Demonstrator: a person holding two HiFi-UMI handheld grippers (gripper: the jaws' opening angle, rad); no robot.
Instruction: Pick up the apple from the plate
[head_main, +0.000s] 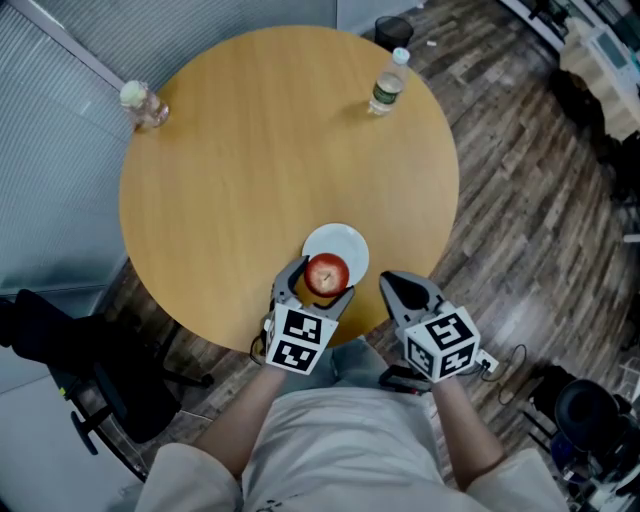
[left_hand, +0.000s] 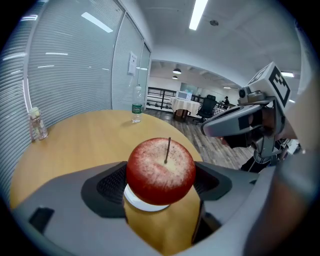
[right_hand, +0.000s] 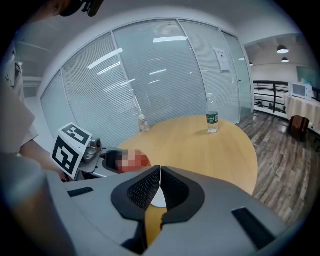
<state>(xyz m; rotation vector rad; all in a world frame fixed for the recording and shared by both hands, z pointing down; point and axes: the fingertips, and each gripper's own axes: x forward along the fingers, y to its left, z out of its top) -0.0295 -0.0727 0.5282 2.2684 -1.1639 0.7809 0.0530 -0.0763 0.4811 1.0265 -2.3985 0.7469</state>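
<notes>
A red apple (head_main: 327, 274) with a dark stem sits between the two pads of my left gripper (head_main: 318, 280), which is shut on it. In the left gripper view the apple (left_hand: 160, 171) is held above the white plate (left_hand: 145, 203), whose rim shows just beneath it. The plate (head_main: 340, 245) lies near the round table's front edge. My right gripper (head_main: 401, 291) hangs to the right of the plate at the table's edge, its jaws shut on nothing. In the right gripper view its pads (right_hand: 148, 188) meet, and the apple (right_hand: 140, 161) shows partly under a mosaic patch.
The round wooden table (head_main: 260, 150) carries a clear water bottle (head_main: 387, 86) at the far right and a small glass jar (head_main: 143, 104) at the far left. A dark office chair (head_main: 85, 360) stands at the lower left. Glass walls with blinds (left_hand: 60, 65) run along the left.
</notes>
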